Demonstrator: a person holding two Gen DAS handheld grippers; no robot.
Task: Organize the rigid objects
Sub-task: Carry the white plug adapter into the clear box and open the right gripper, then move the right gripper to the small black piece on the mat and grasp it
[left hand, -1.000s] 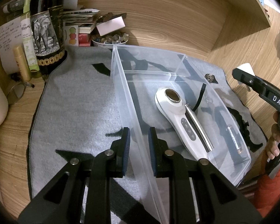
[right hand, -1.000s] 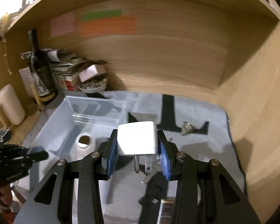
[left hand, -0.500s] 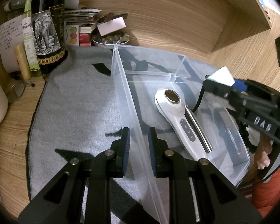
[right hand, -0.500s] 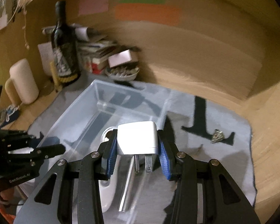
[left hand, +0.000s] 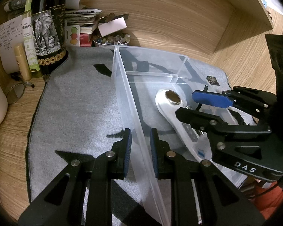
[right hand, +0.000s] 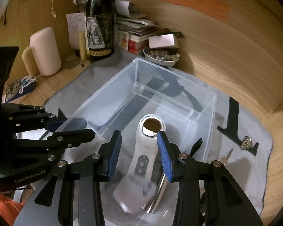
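Note:
A clear plastic bin (left hand: 122,86) (right hand: 107,101) stands on a grey mat (left hand: 75,103). My left gripper (left hand: 139,150) is shut on the bin's near left wall. My right gripper (right hand: 138,154) is open and empty above the bin; it also shows in the left wrist view (left hand: 198,105). Inside the bin lie a white handheld device (right hand: 145,150) (left hand: 168,103), a metal tube (right hand: 158,195) and the white plug adapter (right hand: 132,197), blurred, below my right gripper.
A wine bottle (right hand: 99,24), a cream mug (right hand: 45,50), stacked books (right hand: 135,32) and a bowl of small stones (right hand: 161,56) line the back wall. A key (right hand: 226,156) and a small metal charm (right hand: 246,143) lie on the mat right of the bin.
My right gripper carried the plug adapter left over the bin, opened, and the adapter dropped into the bin. My left gripper stayed clamped on the bin wall.

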